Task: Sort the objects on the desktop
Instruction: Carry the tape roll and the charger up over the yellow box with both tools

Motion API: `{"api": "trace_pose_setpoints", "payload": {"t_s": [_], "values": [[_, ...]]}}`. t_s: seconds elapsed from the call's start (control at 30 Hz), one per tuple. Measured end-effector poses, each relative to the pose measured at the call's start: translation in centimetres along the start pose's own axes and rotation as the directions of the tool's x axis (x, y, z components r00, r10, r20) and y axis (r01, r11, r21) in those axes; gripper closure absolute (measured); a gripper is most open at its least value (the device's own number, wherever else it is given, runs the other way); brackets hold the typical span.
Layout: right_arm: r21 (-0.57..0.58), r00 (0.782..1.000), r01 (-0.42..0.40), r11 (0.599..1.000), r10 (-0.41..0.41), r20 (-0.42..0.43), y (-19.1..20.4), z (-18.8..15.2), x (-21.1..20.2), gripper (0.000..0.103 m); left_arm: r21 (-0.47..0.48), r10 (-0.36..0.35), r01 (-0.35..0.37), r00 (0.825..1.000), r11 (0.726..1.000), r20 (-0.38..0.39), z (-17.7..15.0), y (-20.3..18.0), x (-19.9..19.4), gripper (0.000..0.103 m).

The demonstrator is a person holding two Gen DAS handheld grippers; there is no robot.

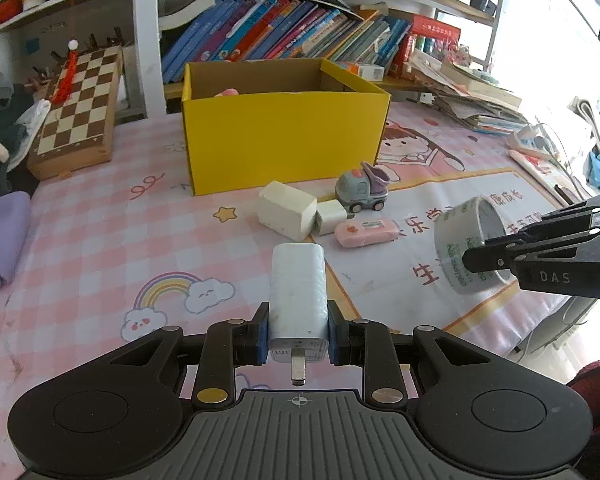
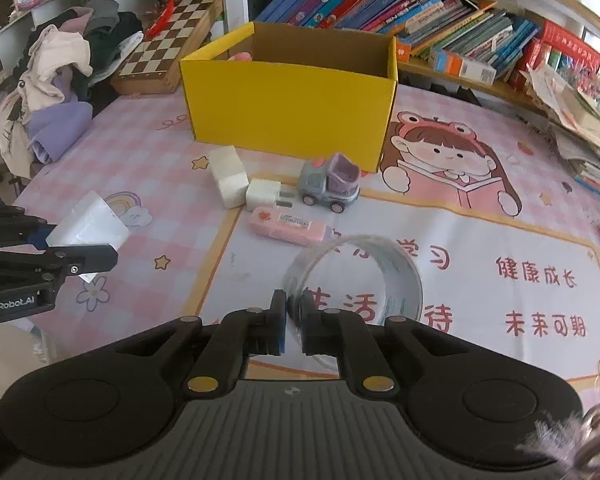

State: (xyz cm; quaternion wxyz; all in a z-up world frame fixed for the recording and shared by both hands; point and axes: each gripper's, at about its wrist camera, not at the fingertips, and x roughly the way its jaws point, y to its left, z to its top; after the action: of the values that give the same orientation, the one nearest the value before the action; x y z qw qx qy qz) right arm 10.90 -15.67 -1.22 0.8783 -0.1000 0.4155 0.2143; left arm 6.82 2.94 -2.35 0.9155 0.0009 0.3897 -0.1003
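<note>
Yellow cardboard box: one pink item is seen inside. White charger is clamped in the left gripper; tape roll is pinched by its wall in the right gripper. White block, small plug, toy truck and pink case are left on the mat. "GenRobot.AI" and "DAS" are read on the grippers.

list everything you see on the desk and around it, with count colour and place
box: 1, yellow, open, back of mat
toy truck: 1, grey and purple, in front of box
white blocks: 1 large, 1 small plug beside it, left of truck
pink case: 1, lying nearer than truck
white charger: 1, held in left gripper
tape roll: 1, clear, pinched by right gripper
chessboard: 1, brown and cream, left of box
books: many, mostly blue, shelf behind
clothes: pile, far left
</note>
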Motion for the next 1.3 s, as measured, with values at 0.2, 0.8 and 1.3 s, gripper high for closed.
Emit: {"api": "trace_pose_setpoints", "payload": {"t_s": [0.2, 0.8, 1.3], "values": [[-0.032, 1.0, -0.005, 0.999, 0.006, 0.015, 1.1, 0.1, -0.2, 0.097, 0.0, -0.001, 0.001, 1.0, 1.0, 0.011, -0.2, 0.4, -0.6, 0.078], [-0.074, 1.0, 0.017, 0.997, -0.017, 0.005, 2.2, 0.5, -0.2, 0.097, -0.009, -0.039, 0.039, 0.999, 0.999, 0.028, -0.1, 1.0, -0.6, 0.078], [-0.077, 1.0, 0.011, 0.997, -0.01, 0.013, 0.5, 1.9, 0.5, 0.097, -0.035, -0.043, 0.045, 0.998, 0.998, 0.04, 1.1, 1.2, 0.4, 0.078]]}}
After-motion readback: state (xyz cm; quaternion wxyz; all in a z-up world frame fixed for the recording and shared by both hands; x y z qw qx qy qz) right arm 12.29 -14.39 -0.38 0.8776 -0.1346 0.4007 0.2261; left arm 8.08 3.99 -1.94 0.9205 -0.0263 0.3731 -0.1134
